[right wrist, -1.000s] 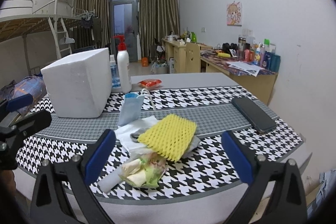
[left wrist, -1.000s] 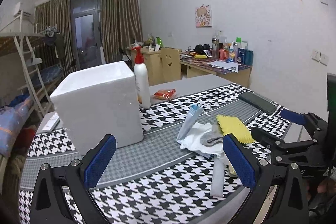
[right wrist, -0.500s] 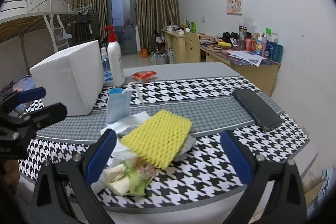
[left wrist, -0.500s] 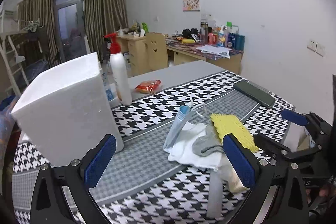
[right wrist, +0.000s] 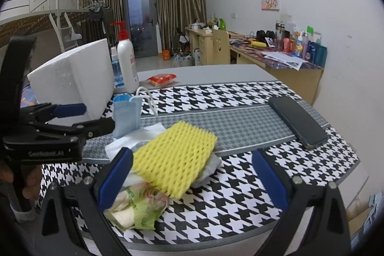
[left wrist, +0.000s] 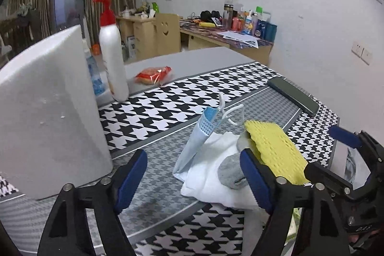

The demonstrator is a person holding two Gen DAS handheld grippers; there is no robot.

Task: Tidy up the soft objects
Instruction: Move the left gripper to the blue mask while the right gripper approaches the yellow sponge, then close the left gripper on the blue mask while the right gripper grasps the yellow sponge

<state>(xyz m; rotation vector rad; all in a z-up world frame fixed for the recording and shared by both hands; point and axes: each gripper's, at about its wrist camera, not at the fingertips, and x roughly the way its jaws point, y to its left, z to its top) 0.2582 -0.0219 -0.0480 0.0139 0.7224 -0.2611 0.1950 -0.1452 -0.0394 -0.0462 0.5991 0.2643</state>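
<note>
A heap of soft things lies on the houndstooth table: a yellow foam net (right wrist: 174, 157) on top, a blue face mask (left wrist: 195, 140) standing on edge, a white cloth (left wrist: 208, 174), a grey sock (left wrist: 230, 170) and a crumpled green-and-cream wrapper (right wrist: 138, 208). The yellow net (left wrist: 273, 151) also shows in the left wrist view. My left gripper (left wrist: 194, 180) is open, low over the table, with the mask and cloth between its fingers. My right gripper (right wrist: 192, 180) is open around the net and wrapper. A white foam box (left wrist: 45, 112) stands at the left.
A white pump bottle (left wrist: 112, 56) and a small water bottle (left wrist: 94, 78) stand behind the box. A red snack packet (left wrist: 153, 72) lies beyond. A dark phone (right wrist: 297, 122) lies at the table's right. The near table edge (right wrist: 216, 239) is close below the heap.
Both grippers have moved forward and down toward the heap, which now lies between their fingers. The left view has swung right, so the foam box sits further left. Nothing was grasped.
</note>
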